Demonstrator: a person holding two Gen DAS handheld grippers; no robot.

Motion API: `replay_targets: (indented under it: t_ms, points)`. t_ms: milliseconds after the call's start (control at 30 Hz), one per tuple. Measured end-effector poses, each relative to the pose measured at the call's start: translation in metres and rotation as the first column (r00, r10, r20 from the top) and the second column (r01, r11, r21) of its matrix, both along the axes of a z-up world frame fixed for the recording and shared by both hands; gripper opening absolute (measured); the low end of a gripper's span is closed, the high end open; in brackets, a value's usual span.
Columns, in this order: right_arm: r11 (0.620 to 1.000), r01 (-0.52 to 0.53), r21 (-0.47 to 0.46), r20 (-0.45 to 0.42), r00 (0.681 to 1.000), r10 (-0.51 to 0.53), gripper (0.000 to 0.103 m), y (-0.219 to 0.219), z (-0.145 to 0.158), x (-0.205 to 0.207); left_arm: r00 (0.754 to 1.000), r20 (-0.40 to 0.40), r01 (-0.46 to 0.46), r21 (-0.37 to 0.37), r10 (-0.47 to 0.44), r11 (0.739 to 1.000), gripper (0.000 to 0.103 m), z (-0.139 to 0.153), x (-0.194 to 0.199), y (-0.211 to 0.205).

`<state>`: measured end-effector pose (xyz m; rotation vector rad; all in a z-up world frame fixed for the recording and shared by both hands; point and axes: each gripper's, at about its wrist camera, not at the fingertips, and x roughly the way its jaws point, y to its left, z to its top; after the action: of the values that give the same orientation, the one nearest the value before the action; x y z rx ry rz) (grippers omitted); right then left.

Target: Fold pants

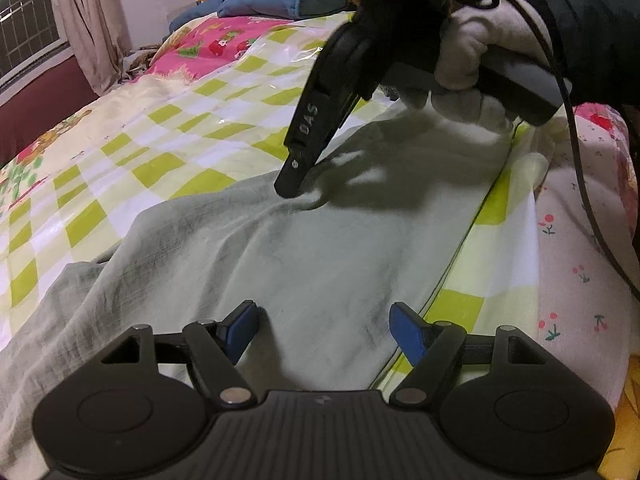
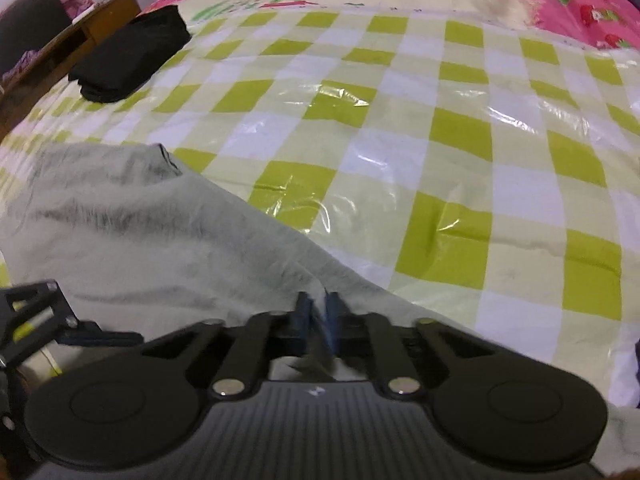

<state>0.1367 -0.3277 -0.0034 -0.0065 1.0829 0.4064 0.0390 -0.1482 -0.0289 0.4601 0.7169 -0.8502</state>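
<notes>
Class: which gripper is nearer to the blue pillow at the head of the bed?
Right. The right gripper pinches the pants farther up the bed toward the blue pillow; the left gripper hovers open behind it.

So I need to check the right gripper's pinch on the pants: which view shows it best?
The right wrist view: the right gripper has its blue pads shut on a ridge of the grey pants. The left wrist view shows that gripper from outside, tip down on the cloth, pads hidden.
</notes>
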Motion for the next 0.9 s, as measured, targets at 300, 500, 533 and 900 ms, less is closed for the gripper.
replay_targets:
  t_ms: [300,500,533,900]
  points:
    - [0.997,0.072,0.038,0.18,0.981,-0.078,0.006,-0.003,0.034,-0.002,1.0,0.007,-0.026,-0.003,0.026,1.0,0.09,-0.004,0.004,-0.001]
    - [0.962,0.266,0.054,0.185,0.944,-0.272,0.015,-0.043,0.027,-0.004,0.999,-0.008,-0.045,-0.006,0.045,0.999,0.094,-0.003,0.007,0.002]
    - [0.944,0.317,0.087,0.207,0.922,-0.328,0.015,-0.057,0.034,-0.016,0.999,-0.003,-0.043,-0.005,0.043,0.999,0.094,-0.003,0.006,0.002]
    - [0.832,0.551,0.069,0.108,0.825,-0.555,0.012,-0.114,-0.012,-0.092,0.999,0.032,-0.016,0.048,0.015,0.999,0.094,-0.001,0.003,-0.017]
